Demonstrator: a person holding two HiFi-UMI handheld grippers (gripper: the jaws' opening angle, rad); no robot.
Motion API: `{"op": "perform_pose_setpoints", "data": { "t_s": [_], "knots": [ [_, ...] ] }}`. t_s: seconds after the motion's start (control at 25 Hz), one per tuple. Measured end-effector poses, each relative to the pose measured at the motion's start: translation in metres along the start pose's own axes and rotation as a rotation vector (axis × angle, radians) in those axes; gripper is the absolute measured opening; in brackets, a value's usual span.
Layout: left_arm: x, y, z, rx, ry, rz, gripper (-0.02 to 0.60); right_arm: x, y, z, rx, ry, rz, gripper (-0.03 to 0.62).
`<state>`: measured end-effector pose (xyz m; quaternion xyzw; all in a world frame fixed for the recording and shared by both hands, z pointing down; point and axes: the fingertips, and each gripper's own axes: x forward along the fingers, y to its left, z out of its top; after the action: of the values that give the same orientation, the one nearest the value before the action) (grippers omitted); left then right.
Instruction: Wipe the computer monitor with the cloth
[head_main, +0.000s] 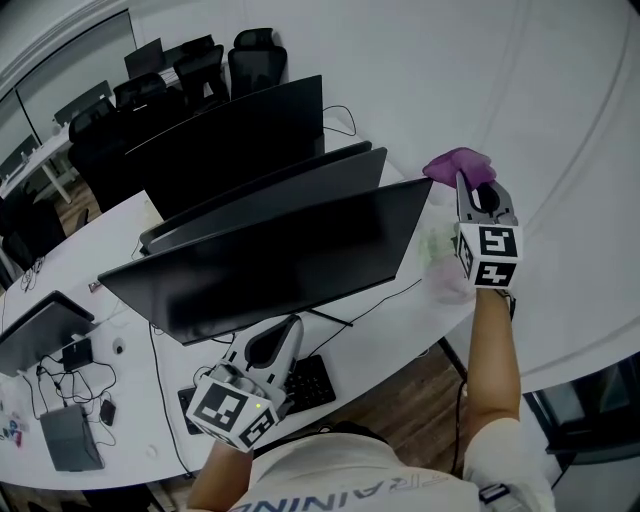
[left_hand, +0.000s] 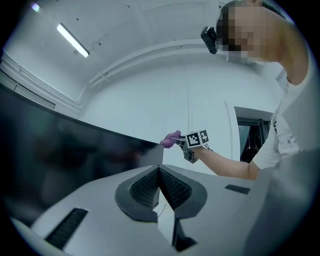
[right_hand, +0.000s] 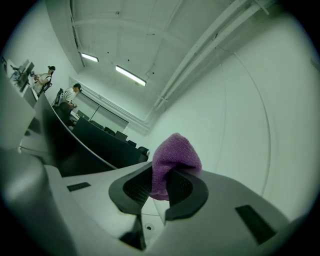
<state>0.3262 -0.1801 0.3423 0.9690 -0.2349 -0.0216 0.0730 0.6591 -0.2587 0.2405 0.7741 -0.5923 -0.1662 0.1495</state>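
1. The right arm (head_main: 493, 350) reached forward, nearly straight, with the forearm bare below a white sleeve. It carried the right claw (head_main: 466, 182) out past the monitor's (head_main: 270, 260) top right corner.
2. The right claw (right_hand: 161, 176) was clamped on the purple cloth (right_hand: 175, 155), which bulged up and forward beyond the pads.
3. In the head view the cloth (head_main: 458, 163) sat just beside that top right corner. No view showed clearly whether it touched the corner.
4. The left gripper view showed the same thing from below, with the cloth (left_hand: 171, 138) and the right claw (left_hand: 181, 143) hanging just off the screen's far corner.
5. The left claw (head_main: 290, 328) was held low and close to the person's body. It was over the keyboard (head_main: 315, 385) and just under the monitor's lower edge, pointing up at the screen.
6. The left claw's (left_hand: 159, 171) pads met, with nothing between them.
7. The monitor (left_hand: 60, 150) leaned its dark screen toward the person. A second monitor (head_main: 270, 185) stood close behind it.
8. To the right of the monitor lay bare worktop (head_main: 400, 320) and a plain white wall (head_main: 560, 110), with open space around the right claw.
9. The worktop's curved front edge ran beneath the right forearm.
10. To the left, a laptop (head_main: 40, 325) and cables (head_main: 85, 385) crowded the worktop.
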Motion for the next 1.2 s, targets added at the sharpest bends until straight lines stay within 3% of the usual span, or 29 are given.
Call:
{"op": "perform_pose_setpoints", "data": {
  "t_s": [0.2,0.36,0.68,1.2],
  "knots": [
    [-0.003,0.001,-0.003,-0.004,0.007,-0.001,0.005,0.008,0.003,-0.020,0.039,0.044,0.025,0.055],
    [-0.009,0.006,-0.005,-0.009,0.014,0.019,0.005,0.012,0.021,-0.035,0.137,0.050,0.108,0.055],
    [-0.014,0.009,-0.008,-0.013,0.030,0.039,0.005,0.008,0.047,-0.057,0.200,0.057,0.239,0.055],
    [-0.022,0.008,-0.012,-0.012,0.042,0.059,0.005,0.003,0.076,-0.119,0.205,0.167,0.306,0.055]
  ]
}}
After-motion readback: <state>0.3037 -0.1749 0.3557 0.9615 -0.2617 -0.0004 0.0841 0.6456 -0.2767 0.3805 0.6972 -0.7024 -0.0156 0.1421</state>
